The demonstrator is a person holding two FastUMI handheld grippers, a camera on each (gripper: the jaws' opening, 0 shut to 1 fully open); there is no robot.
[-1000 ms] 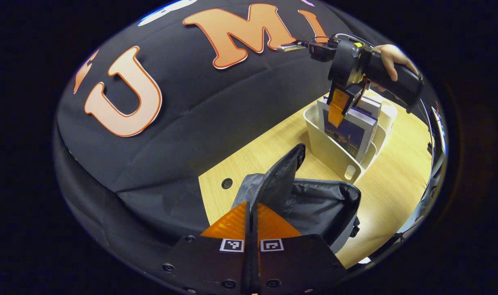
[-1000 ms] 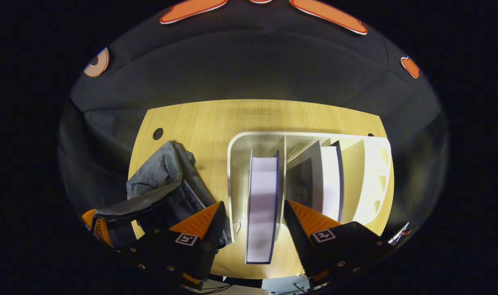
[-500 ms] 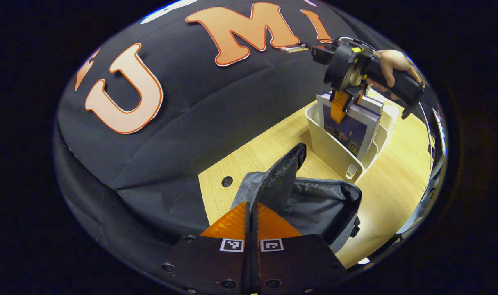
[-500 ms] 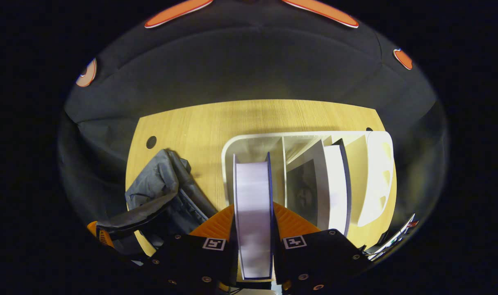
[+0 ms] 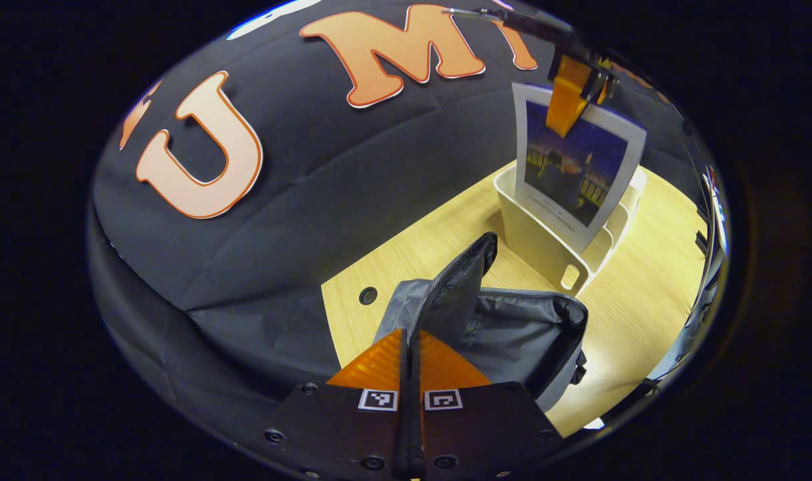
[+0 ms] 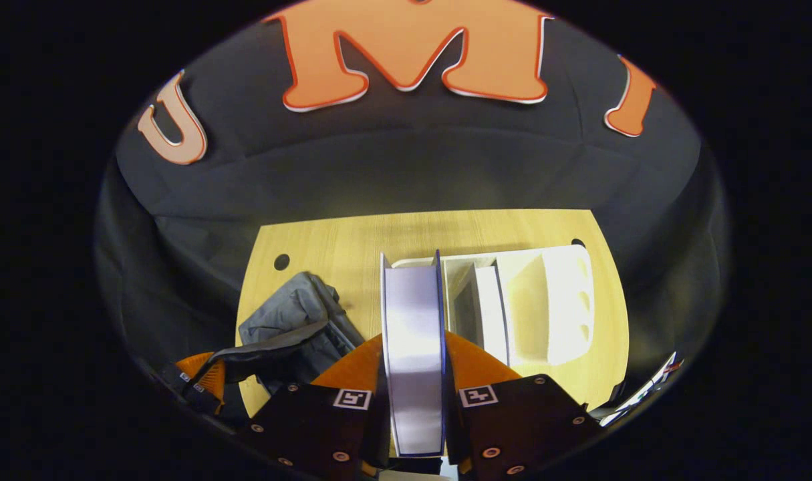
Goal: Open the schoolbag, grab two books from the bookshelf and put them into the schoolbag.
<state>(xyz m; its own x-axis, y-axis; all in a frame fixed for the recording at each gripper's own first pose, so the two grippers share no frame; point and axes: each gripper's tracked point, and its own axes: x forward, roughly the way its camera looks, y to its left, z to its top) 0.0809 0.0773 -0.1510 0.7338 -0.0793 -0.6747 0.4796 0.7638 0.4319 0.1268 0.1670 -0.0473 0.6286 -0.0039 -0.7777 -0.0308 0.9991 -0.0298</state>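
My right gripper (image 6: pixel 412 364) is shut on a thick book (image 6: pixel 412 347) with a dark blue cover, holding it by its top edge. In the left gripper view the book (image 5: pixel 576 167) hangs from that gripper (image 5: pixel 569 100) above the white bookshelf (image 5: pixel 539 240), its lower edge still over the first slot. Another book (image 6: pixel 491 307) stands in the bookshelf (image 6: pixel 553 300). The grey schoolbag (image 5: pixel 519 334) lies open on the table. My left gripper (image 5: pixel 409 357) is shut on its raised flap (image 5: pixel 462 280) and keeps it up; the right gripper view shows that gripper (image 6: pixel 202 377) at lower left.
The wooden table (image 5: pixel 646 280) has a round cable hole (image 5: pixel 367 294) near the bag. The black cloth wall rises right behind the table's back edge. Bare wood shows between the bag and the bookshelf and to the shelf's right.
The right gripper closed on the book and lifted it up out of the bookshelf's first slot. The left gripper has held still on the flap.
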